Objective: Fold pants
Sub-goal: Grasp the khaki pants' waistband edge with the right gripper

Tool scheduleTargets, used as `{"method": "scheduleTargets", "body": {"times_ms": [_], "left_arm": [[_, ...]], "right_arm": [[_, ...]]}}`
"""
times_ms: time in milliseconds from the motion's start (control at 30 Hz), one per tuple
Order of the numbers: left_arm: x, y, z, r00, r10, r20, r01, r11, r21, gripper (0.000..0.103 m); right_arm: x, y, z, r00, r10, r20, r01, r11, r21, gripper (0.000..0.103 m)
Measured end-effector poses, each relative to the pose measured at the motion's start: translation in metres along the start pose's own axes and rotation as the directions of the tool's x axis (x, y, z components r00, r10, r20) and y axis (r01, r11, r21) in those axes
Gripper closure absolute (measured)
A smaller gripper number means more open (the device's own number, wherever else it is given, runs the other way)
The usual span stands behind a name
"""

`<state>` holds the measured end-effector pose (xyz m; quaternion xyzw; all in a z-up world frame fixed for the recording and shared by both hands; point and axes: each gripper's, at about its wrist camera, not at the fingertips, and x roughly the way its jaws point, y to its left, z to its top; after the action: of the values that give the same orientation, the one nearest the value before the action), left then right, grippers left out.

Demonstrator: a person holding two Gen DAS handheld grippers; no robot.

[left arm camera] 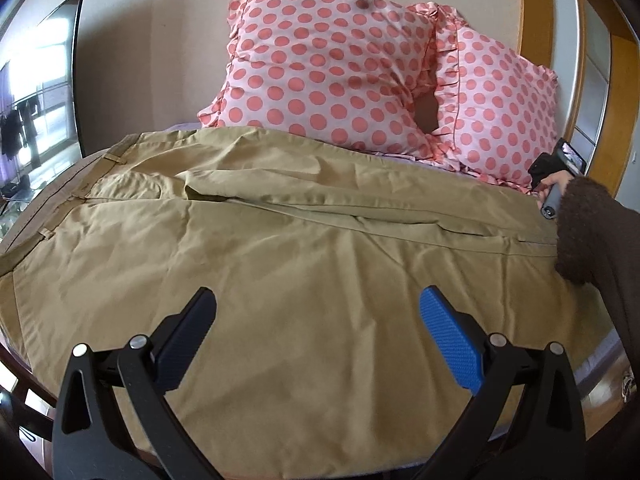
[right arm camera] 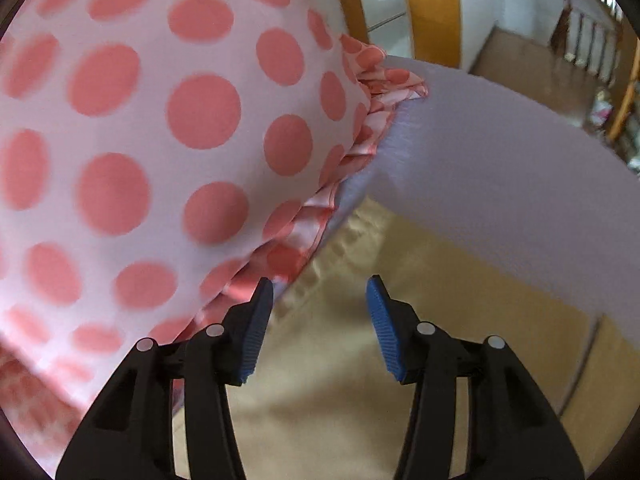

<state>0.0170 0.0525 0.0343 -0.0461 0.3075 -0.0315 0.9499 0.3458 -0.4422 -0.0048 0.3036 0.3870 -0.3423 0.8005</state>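
Observation:
Khaki pants [left arm camera: 280,240] lie spread flat on the bed, waistband with belt loops at the left, legs running to the right. My left gripper [left arm camera: 318,300] is open and empty, just above the near leg. In the right wrist view my right gripper [right arm camera: 320,292] is open and empty over the far leg end of the pants [right arm camera: 332,360], close beside a polka-dot pillow [right arm camera: 160,140]. The right gripper's handle [left arm camera: 554,176] and the brown-sleeved arm [left arm camera: 592,240] show at the right edge of the left wrist view.
Two pink polka-dot pillows [left arm camera: 328,68] lean on the wall behind the pants. The lilac bed sheet [right arm camera: 500,172] runs to the bed's edge at the right. A wooden door frame [right arm camera: 432,8] and floor lie beyond. A mirror [left arm camera: 44,92] stands left.

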Motion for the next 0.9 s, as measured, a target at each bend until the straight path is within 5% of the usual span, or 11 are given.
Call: {"method": "scheduleTargets", "body": {"times_ms": [67, 100, 133, 233, 333, 433, 533, 633, 700, 900], "left_arm": [[0.005, 0.001, 0.002, 1.000, 0.001, -0.005, -0.001, 1.000, 0.000, 0.002], [0.008, 0.001, 0.002, 1.000, -0.001, -0.010, 0.001, 1.000, 0.000, 0.002], [0.010, 0.002, 0.002, 1.000, -0.006, -0.014, 0.006, 1.000, -0.003, 0.002], [0.017, 0.004, -0.001, 0.999, -0.023, -0.034, 0.023, 1.000, -0.018, 0.002], [0.021, 0.006, -0.003, 0.998, -0.031, -0.057, 0.029, 0.999, -0.037, 0.002], [0.013, 0.011, -0.006, 0.999, -0.034, -0.043, 0.031, 0.998, -0.056, 0.002], [0.004, 0.017, -0.007, 0.999, -0.030, -0.017, 0.029, 0.997, -0.067, 0.002], [-0.001, 0.021, -0.006, 0.999, -0.040, 0.000, 0.040, 0.995, -0.087, 0.002], [-0.004, 0.022, -0.003, 0.998, -0.057, 0.014, 0.058, 0.993, -0.098, 0.002], [-0.017, 0.017, 0.008, 0.992, -0.108, 0.070, 0.115, 0.988, -0.100, 0.002]], "right_arm": [[0.004, 0.008, -0.002, 0.992, -0.110, 0.055, 0.114, 0.991, -0.065, 0.059], [0.003, 0.006, -0.005, 0.988, -0.130, 0.078, 0.136, 0.988, -0.076, 0.073], [0.001, -0.001, -0.008, 0.989, -0.113, 0.097, 0.119, 0.991, -0.065, 0.086], [-0.001, -0.030, -0.009, 0.993, -0.010, 0.118, 0.013, 0.999, -0.030, 0.097], [-0.003, -0.052, -0.010, 0.991, 0.081, 0.108, -0.084, 0.996, 0.021, 0.101], [-0.021, -0.086, -0.016, 0.961, 0.235, 0.148, -0.250, 0.963, 0.096, 0.101], [-0.062, -0.130, -0.034, 0.903, 0.377, 0.207, -0.403, 0.909, 0.102, 0.101], [-0.124, -0.195, -0.079, 0.819, 0.510, 0.262, -0.545, 0.834, 0.083, 0.101], [-0.153, -0.233, -0.118, 0.793, 0.549, 0.263, -0.586, 0.807, 0.081, 0.101], [-0.155, -0.288, -0.202, 0.799, 0.598, 0.061, -0.594, 0.770, 0.235, 0.100]]}}
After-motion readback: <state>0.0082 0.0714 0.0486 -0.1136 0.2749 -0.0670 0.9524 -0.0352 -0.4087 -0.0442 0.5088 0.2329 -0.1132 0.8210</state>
